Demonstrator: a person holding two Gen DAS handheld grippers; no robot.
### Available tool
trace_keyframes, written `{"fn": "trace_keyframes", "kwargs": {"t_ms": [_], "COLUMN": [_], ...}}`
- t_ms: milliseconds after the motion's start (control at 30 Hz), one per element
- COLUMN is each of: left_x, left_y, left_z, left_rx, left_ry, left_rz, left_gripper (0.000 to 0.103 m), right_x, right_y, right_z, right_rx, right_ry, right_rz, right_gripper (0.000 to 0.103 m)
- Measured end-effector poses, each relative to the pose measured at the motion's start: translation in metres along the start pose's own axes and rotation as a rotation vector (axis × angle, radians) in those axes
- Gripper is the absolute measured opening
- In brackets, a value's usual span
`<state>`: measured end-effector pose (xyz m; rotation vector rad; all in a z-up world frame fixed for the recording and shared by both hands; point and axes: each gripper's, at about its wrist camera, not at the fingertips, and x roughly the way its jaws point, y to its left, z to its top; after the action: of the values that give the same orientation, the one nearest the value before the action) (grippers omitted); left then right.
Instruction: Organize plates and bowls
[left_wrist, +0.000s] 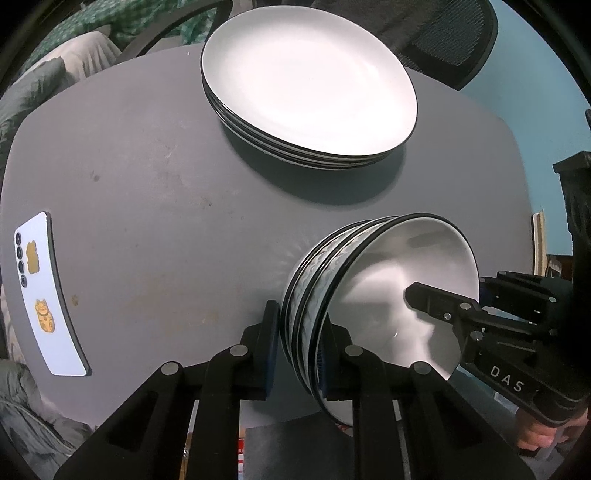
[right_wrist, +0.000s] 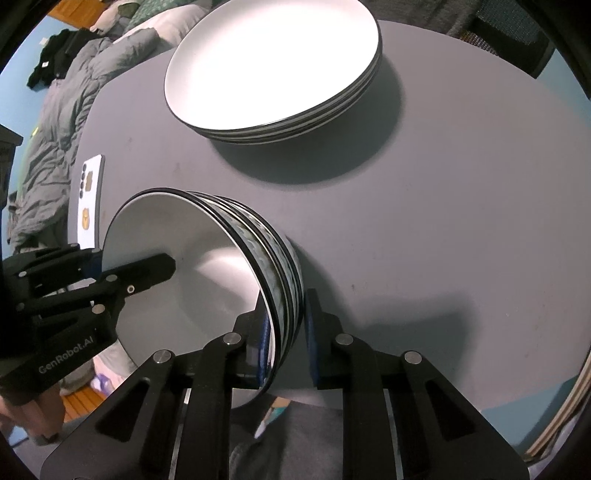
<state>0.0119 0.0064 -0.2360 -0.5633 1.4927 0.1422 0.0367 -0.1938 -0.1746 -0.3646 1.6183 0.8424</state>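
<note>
A stack of nested bowls (left_wrist: 384, 266) (right_wrist: 177, 229), white inside with patterned outsides and black rims, is at the table's near edge. My left gripper (left_wrist: 301, 343) (right_wrist: 105, 264) is clamped over the rim on one side, one finger inside the top bowl and one outside. My right gripper (right_wrist: 286, 332) (left_wrist: 476, 295) grips the opposite rim the same way. A stack of white plates (left_wrist: 306, 85) (right_wrist: 269, 62) with dark rims sits further back on the table. Whether the bowls rest on the table or hang just above it I cannot tell.
The table (left_wrist: 147, 184) is grey and round-edged. A white phone (left_wrist: 44, 295) (right_wrist: 90, 199) lies face down near its left edge. A dark mesh chair (left_wrist: 443, 37) stands behind the plates, and grey bedding (right_wrist: 55, 129) lies beyond the left side.
</note>
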Motion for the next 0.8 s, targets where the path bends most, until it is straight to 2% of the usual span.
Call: {"fn": "trace_keyframes", "kwargs": {"t_ms": [167,333,500,800], "left_x": [0.003,0.000,-0.002,-0.002], "left_y": [0.003,0.009,0.006,0.000], "left_z": [-0.001,-0.001,-0.005,0.000], "left_rx": [0.007,-0.023,0.000,0.036], "left_ry": [-0.001,-0.018,-0.030,0.028], "left_rz": [0.000,-0.033,0.003,0.034], "left_gripper": [0.019,0.020,0.020,0.020], "right_x": [0.001,0.002,0.001,0.000], "right_y": [-0.003,-0.005,-0.007,-0.007], "right_z": [-0.001,-0.001,-0.001,-0.001], "right_rx": [0.014,0.025,0.039,0.034], "right_ry": [-0.004,-0.006,-0.013,-0.011], "right_rz": [0.014,0.027,0.036,0.028], "right_gripper": [0.017,0.018,0.019,0.019]}}
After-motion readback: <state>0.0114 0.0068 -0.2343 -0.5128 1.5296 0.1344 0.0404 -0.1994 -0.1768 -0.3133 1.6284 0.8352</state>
